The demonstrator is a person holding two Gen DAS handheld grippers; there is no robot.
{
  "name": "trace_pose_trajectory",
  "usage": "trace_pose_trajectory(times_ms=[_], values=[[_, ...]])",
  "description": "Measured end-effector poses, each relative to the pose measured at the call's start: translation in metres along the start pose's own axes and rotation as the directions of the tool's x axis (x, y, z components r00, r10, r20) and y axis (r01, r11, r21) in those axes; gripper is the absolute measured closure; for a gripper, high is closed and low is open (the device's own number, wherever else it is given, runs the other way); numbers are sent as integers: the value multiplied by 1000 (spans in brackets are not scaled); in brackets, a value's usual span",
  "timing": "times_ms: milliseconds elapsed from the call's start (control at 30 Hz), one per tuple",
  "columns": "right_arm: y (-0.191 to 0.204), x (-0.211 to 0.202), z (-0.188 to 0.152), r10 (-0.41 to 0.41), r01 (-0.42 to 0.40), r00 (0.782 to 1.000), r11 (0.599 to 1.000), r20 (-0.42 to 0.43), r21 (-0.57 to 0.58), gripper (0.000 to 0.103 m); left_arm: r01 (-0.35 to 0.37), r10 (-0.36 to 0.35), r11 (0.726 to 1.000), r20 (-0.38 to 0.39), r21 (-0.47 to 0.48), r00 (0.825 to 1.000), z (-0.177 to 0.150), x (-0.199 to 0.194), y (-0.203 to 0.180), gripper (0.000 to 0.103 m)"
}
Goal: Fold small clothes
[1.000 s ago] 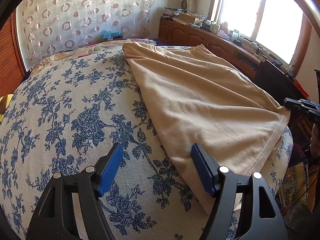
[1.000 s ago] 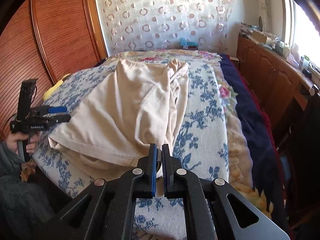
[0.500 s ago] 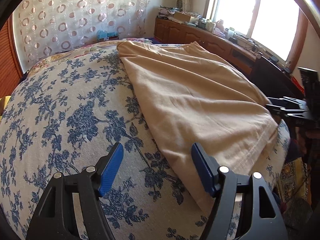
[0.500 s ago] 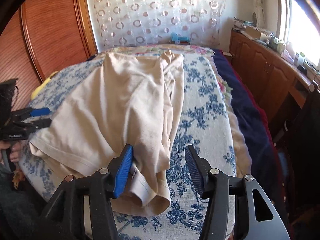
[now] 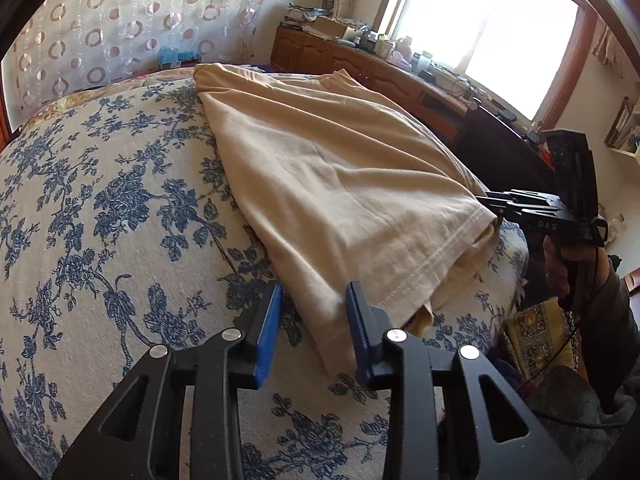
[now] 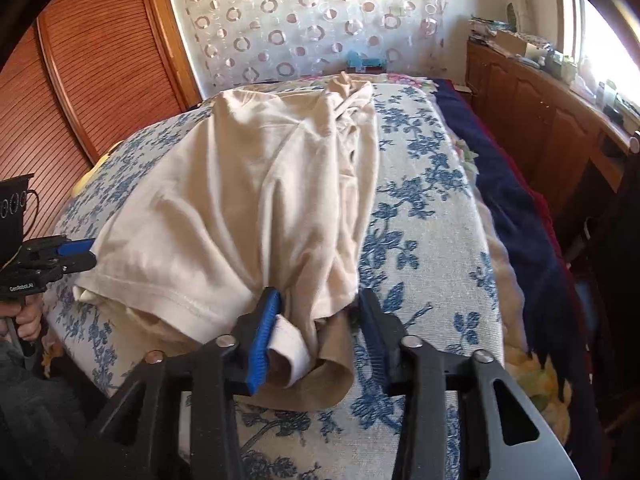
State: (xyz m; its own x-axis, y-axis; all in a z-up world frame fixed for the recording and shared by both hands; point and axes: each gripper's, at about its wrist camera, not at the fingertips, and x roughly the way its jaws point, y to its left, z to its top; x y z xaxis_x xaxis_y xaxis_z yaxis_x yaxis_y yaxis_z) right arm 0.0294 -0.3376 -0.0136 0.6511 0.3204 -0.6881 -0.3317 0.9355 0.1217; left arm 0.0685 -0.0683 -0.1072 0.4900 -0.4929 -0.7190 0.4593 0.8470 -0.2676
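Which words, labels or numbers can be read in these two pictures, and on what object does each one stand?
"DAS": white letters on the side of the right gripper, seen from the left wrist view; more letters may be cut off.
"GenRobot.AI": small white print on the body of the left gripper, seen from the right wrist view; slightly blurred.
Items on the wooden cabinet under the window: too small to read.

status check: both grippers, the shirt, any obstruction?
Left gripper closing over shirt corner, fingers not yet pinching. Right gripper closing around the bunched hem, not clamped. Shirt lies on bed, part folded. Nothing in the way.
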Motion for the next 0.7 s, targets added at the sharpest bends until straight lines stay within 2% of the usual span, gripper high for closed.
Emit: trace_pose_trajectory(times_ms=[67, 100, 233, 333, 467, 567, 700], values=[[3, 0, -1, 19, -19, 1000, 1000, -3, -20, 82, 13, -13, 1000, -9, 9, 1000, -1, 0, -3, 70], [4, 0, -1, 38, -38, 999, 999, -4, -26, 92, 18, -17, 1000, -14, 13, 1000, 0, 1, -4, 73], [-1, -3, 4, 78, -78, 996, 997, 32, -4, 94, 58, -57, 998, -25, 29, 998, 4, 1, -7, 92], [-4, -14, 13, 105, -105, 989, 994, 100, -7, 95, 83, -84, 996, 12, 39, 996, 17, -10, -9, 94], [-15, -32, 42, 144, -147, 971, 989, 193, 2, 96, 89, -91, 996, 122, 22, 988, 58, -30, -3, 94], [-22, -38, 69, 148, -151, 955, 988, 257, -8, 96, 67, -67, 998, 189, 7, 980, 91, -35, 11, 94], [-27, -27, 110, 139, -138, 946, 990, 292, -23, 96, 29, -23, 999, 217, -27, 976, 136, -21, 37, 94]])
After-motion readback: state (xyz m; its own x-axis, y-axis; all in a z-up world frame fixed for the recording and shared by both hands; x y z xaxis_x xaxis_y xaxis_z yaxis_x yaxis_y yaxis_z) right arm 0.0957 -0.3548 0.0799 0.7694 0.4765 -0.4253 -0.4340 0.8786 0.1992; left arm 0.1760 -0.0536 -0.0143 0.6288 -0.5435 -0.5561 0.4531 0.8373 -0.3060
